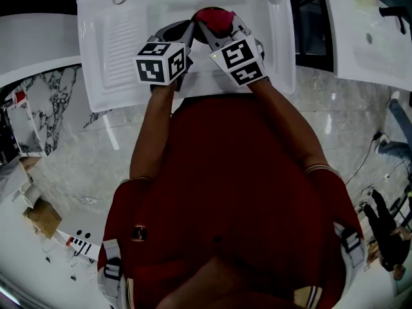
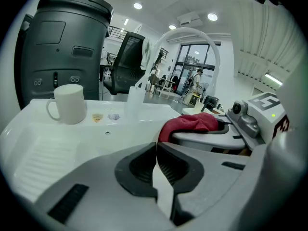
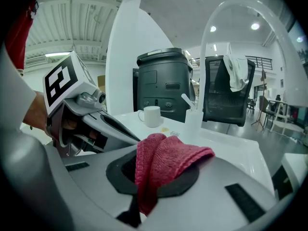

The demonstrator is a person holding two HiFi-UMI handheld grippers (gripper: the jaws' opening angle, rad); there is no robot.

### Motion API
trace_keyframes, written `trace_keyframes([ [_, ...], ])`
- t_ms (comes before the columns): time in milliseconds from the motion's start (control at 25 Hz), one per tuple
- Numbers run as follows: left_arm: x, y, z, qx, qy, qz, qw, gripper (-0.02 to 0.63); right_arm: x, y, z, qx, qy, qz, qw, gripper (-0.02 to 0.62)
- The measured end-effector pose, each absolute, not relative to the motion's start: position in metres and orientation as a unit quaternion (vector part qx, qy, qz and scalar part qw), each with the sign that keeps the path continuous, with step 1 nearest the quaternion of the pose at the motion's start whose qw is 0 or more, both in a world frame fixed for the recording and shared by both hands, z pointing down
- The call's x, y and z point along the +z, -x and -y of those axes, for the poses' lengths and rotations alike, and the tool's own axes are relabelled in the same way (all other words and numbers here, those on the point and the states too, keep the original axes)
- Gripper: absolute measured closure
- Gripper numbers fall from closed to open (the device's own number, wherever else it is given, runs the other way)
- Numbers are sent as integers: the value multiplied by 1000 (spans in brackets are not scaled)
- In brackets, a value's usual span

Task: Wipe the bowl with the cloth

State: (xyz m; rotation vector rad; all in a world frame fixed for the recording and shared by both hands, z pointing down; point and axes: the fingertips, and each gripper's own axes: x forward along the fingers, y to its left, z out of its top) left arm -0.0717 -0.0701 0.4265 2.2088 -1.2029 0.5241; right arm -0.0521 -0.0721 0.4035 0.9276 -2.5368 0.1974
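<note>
Both tools sit close together over the white sink (image 1: 122,82): right gripper (image 3: 155,177) clamps a red knitted cloth (image 3: 169,159); left gripper (image 2: 155,153) is closed, jaws together.

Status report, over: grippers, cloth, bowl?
Left gripper shut, nothing seen held. Right gripper shut on red cloth. Both over white sink; bowl not made out. Mug at sink's far edge, no obstruction.

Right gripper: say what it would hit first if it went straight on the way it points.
Beyond the red knitted cloth clamped in its tongs, the right gripper would probably first meet the far rim of the white sink, near the white ceramic mug. Depth there is unclear.
</note>
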Motion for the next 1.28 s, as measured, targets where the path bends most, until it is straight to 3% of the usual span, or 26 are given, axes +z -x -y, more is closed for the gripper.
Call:
trace_keyframes([
  [1280,421,85,74,177,-821,469,272,591,433,58,52,122,-312,904,265,568],
])
